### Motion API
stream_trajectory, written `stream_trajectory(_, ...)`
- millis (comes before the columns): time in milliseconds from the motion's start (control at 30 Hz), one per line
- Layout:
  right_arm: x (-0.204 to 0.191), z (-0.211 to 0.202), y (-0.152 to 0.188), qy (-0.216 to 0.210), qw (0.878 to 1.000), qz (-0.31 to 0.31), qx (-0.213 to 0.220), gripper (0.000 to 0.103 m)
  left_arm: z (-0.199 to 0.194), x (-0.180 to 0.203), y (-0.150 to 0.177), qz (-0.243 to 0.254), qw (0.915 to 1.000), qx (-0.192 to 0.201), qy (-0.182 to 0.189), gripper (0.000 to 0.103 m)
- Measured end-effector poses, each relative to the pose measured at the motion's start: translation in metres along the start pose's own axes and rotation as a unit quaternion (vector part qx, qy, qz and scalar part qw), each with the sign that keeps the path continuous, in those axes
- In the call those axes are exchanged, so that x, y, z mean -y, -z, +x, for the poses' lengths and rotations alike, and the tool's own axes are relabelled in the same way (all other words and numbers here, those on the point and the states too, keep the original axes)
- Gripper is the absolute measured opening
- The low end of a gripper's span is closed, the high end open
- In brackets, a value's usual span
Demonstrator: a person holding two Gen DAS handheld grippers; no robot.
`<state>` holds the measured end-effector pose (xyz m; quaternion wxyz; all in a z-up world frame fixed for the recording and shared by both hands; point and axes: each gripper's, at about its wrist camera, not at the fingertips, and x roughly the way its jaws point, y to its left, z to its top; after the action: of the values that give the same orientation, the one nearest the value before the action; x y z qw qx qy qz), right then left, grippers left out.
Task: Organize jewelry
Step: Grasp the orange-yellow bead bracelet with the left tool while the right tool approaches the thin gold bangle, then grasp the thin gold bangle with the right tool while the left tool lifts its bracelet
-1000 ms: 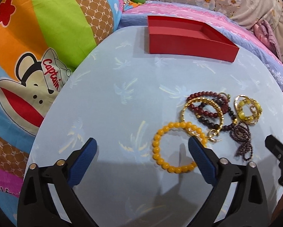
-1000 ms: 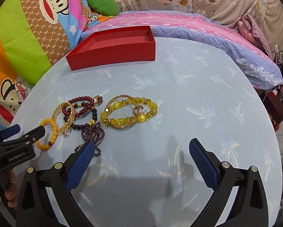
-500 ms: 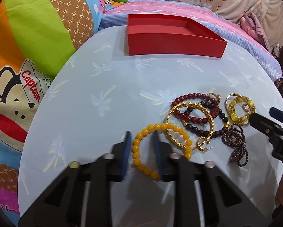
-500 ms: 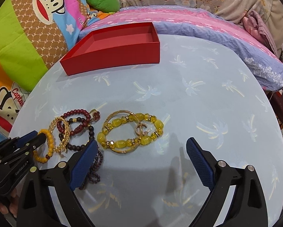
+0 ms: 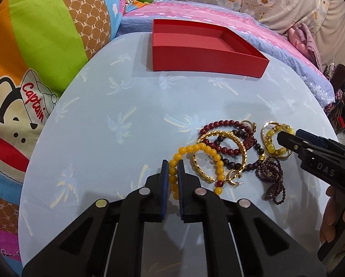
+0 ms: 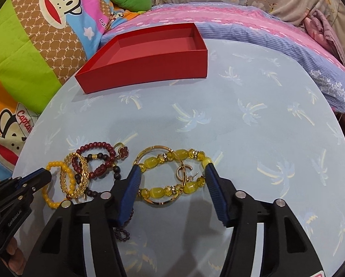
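The left claw [image 5: 172, 168] is closed on the near side of the orange bead bracelet [image 5: 196, 149], its blue pads pinching the strand while the rest of the loop lies on the tabletop [image 5: 126, 106] ahead and to its right, draped over the gold bangle [image 5: 221, 154] and the dark red bracelet [image 5: 223, 136]. The right claw [image 6: 172, 180] stands open, its fingers straddling the yellow bracelet [image 6: 172, 173], which lies flat between them, not yet gripped. The red box [image 5: 207, 53] sits well ahead of both claws, empty.

The step in hand looks like the first pick-ups. Next, the left claw likely needs to lift the orange strand free of the bangle it overlaps, slowly, since the pile may drag along, then carry it forward to the box. The right claw has yet to close.

The left view shows the pinch on the beads and the purple strand [image 5: 271, 177] in full. The right view hides most of that strand behind its own finger, but shows how the yellow bracelet sits between its pads and a gold hoop [image 6: 184, 173] lying within that bracelet.
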<state>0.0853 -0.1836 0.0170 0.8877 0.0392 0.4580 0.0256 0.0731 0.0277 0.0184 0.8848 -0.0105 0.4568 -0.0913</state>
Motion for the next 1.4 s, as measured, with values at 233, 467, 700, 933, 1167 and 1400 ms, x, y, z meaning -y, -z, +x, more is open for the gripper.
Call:
stream_trajectory(233, -0.004, 0.013, -0.006, -0.002, 1.000, -0.009, -0.009, 0.021, -0.005, 0.001, -0.003, -0.001, 1.0000, 0.005, 0.004, 0.007)
stream_trajectory(467, 0.000, 0.005, -0.007, -0.017, 1.000, -0.002, 0.001, 0.005, -0.013, 0.001, -0.008, -0.003, 0.9999, 0.012, 0.007, 0.007)
stream_trajectory(700, -0.001, -0.019, -0.010, -0.030, 0.999, 0.001, 0.029, 0.005, -0.029, 0.009, -0.012, 0.003, 0.9995, 0.028, 0.015, 0.007)
stream_trajectory(933, -0.002, -0.046, -0.014, -0.046, 0.997, 0.002, 0.056, 0.005, -0.050, 0.017, -0.018, 0.011, 0.9985, 0.049, 0.020, 0.007)
stream_trajectory(1167, 0.001, -0.057, -0.020, -0.056, 0.996, 0.007, 0.065, 0.005, -0.064, 0.020, -0.027, 0.014, 0.9975, 0.065, 0.026, 0.007)
stream_trajectory(1400, 0.003, -0.057, -0.049, -0.051, 0.996, -0.008, 0.075, 0.005, -0.064, 0.029, -0.062, 0.033, 0.9953, 0.085, 0.032, 0.007)
